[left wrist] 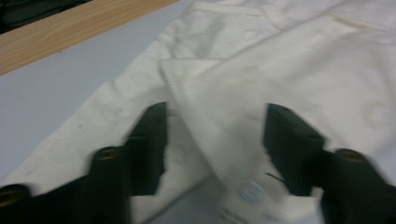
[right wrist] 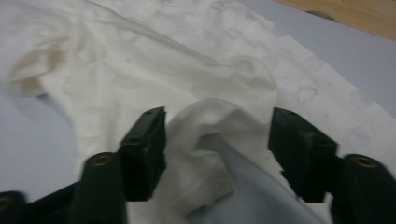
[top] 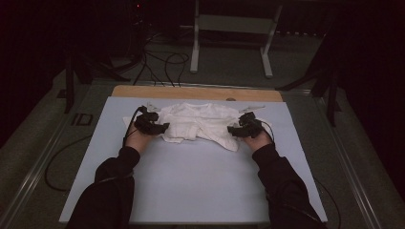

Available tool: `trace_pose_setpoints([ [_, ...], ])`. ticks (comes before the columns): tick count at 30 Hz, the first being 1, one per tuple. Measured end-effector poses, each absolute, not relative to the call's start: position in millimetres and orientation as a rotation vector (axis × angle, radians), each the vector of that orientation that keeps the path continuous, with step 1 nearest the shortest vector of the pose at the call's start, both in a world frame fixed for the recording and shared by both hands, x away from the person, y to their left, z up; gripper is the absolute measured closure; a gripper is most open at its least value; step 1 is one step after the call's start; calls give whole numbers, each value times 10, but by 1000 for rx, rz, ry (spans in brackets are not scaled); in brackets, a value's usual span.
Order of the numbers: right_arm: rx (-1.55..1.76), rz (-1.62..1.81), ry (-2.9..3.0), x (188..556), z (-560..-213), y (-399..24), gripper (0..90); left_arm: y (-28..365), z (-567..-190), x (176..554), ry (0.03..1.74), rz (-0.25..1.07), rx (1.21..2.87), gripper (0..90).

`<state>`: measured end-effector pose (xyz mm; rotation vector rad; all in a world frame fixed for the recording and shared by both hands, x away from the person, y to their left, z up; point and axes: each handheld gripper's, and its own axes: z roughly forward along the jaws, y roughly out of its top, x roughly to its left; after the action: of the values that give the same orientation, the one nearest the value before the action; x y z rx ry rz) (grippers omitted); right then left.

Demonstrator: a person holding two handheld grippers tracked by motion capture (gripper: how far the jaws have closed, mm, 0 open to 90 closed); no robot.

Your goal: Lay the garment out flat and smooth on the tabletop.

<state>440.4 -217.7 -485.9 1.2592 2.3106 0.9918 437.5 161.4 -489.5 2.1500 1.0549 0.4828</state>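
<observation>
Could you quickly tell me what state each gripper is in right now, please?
Left gripper: open, a fold of the white garment loose between its jaws.
Right gripper: open, a bunched edge of the garment between its jaws, not pinched.

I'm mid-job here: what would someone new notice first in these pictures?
A crumpled white cloth garment lies at the far middle of the pale blue table mat. The black left gripper and black right gripper flank it, jaws apart with folds between them.
</observation>
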Motion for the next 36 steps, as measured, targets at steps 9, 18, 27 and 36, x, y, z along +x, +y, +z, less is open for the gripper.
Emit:
trace_pose_setpoints([
  [9,1169,1105,2303,4026,-4642,-2233,159,1449,-4777,3884,822,354,2179,235],
  [18,1167,1164,2301,3715,-4640,-2337,146,1185,-4932,3696,686,294,2284,461],
  [27,1128,1151,2335,3580,-4703,-2290,151,1061,-5124,3977,725,394,2328,526],
  [36,1126,1142,2337,3593,-4726,-2288,156,1036,-5174,4146,761,421,2351,832],
])
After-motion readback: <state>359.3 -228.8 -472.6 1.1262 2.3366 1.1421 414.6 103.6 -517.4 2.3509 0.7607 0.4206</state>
